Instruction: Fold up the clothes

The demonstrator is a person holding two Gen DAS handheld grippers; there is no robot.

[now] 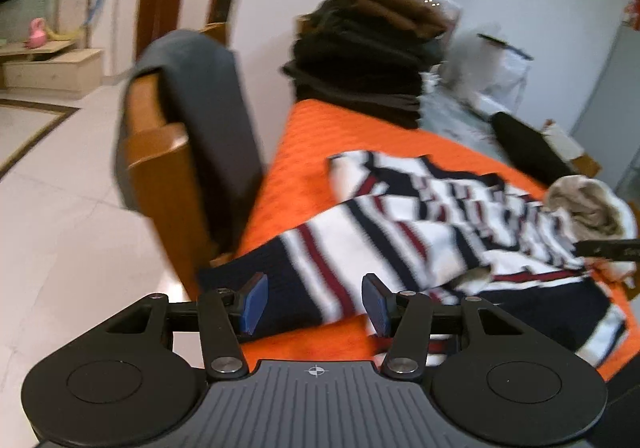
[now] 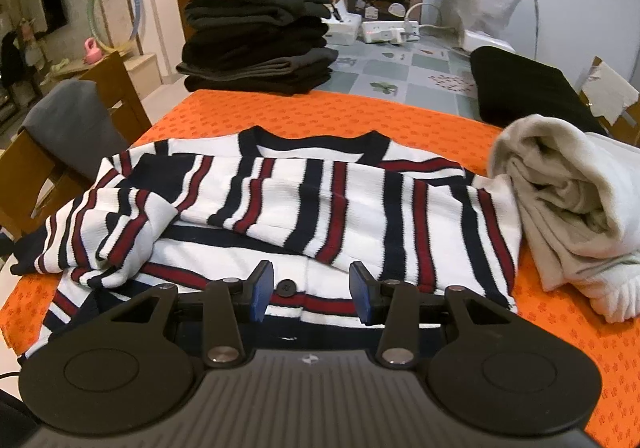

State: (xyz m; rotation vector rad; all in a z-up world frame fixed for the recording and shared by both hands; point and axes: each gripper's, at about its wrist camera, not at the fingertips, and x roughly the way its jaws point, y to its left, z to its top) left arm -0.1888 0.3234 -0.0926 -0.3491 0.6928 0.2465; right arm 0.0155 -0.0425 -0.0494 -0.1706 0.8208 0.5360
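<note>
Both views are lit evenly by soft indoor light; no hard shadows are cast. Strong barrel distortion is seen at the edges, where the corners are vignetted black. The left wrist view is smeared by motion blur, most heavily across the striped sweater (image 1: 420, 224). The right wrist view is rendered sharply.

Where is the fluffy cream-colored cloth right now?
In the right wrist view, the cream cloth lies bunched at the right side of the orange cover, touching the striped sweater's right edge, in front of a black garment.

Striped sweater (image 2: 320, 200), half-folded, on table
</note>
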